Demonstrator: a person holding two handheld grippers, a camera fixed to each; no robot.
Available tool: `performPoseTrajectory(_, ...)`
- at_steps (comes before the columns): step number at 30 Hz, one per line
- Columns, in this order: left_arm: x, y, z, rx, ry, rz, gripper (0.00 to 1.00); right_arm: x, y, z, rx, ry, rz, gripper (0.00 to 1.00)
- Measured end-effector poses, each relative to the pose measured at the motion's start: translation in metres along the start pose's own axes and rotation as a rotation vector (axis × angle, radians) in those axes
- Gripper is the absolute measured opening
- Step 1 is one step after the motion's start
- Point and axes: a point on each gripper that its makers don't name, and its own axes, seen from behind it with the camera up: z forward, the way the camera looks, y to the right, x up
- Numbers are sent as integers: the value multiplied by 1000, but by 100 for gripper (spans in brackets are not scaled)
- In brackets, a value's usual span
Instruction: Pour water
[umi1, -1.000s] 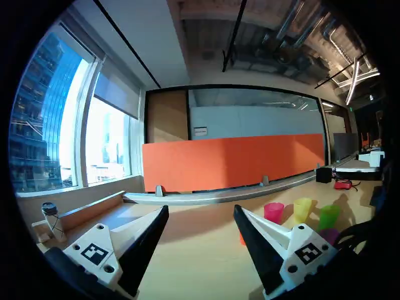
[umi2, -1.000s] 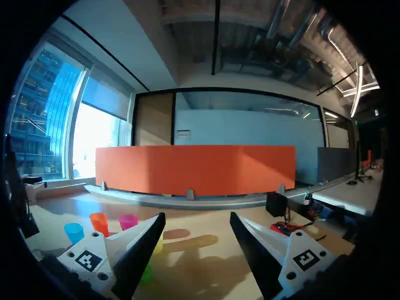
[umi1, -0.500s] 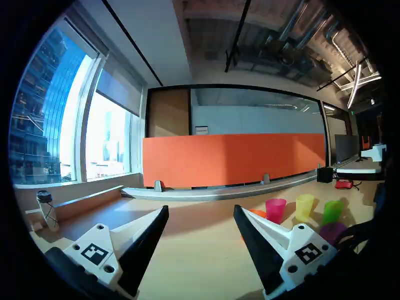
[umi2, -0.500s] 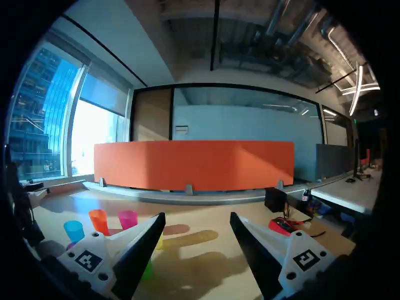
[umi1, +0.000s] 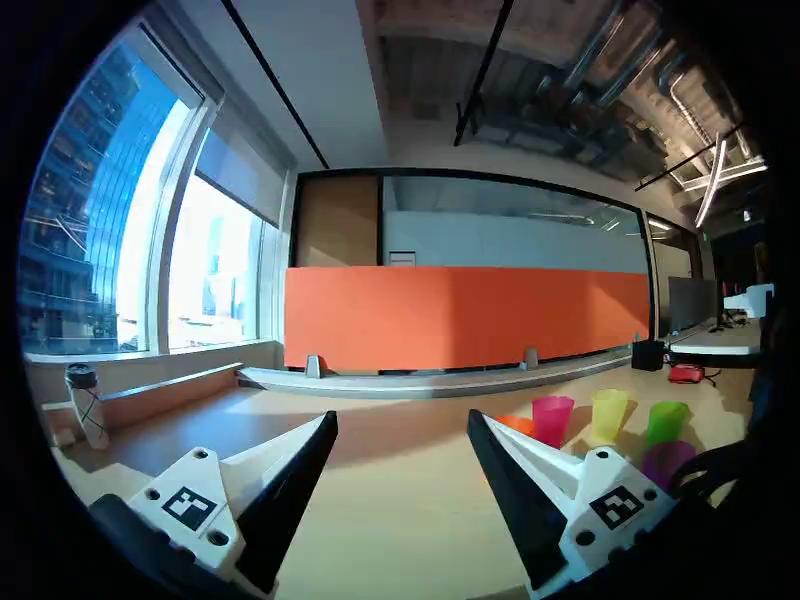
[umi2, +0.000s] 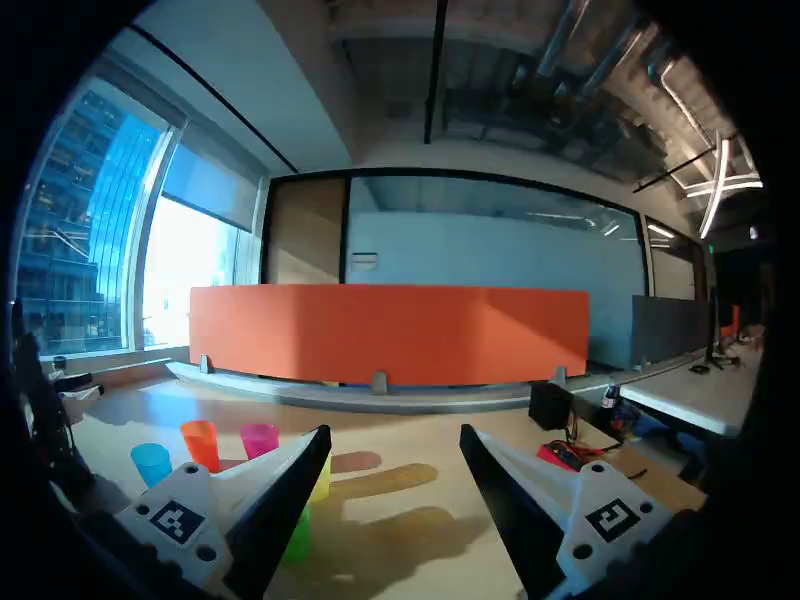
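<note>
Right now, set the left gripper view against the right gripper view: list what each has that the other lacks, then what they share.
Left gripper view: the open left gripper and a purple cup at the right edge. Right gripper view: the open right gripper and a blue cup at the far left. Shared: the orange cup, pink cup, yellow cup and green cup, the orange divider panel, the wooden table.
</note>
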Motion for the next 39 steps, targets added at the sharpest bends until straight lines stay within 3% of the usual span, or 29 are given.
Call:
performPoseTrajectory(24,-15,-3,5,6,-41,3,96,5,-4,0,4,3,-6,100)
performPoseTrajectory(39,-28,-5,10,9,-96,5,96,3,5,-5,-3,13,5,100)
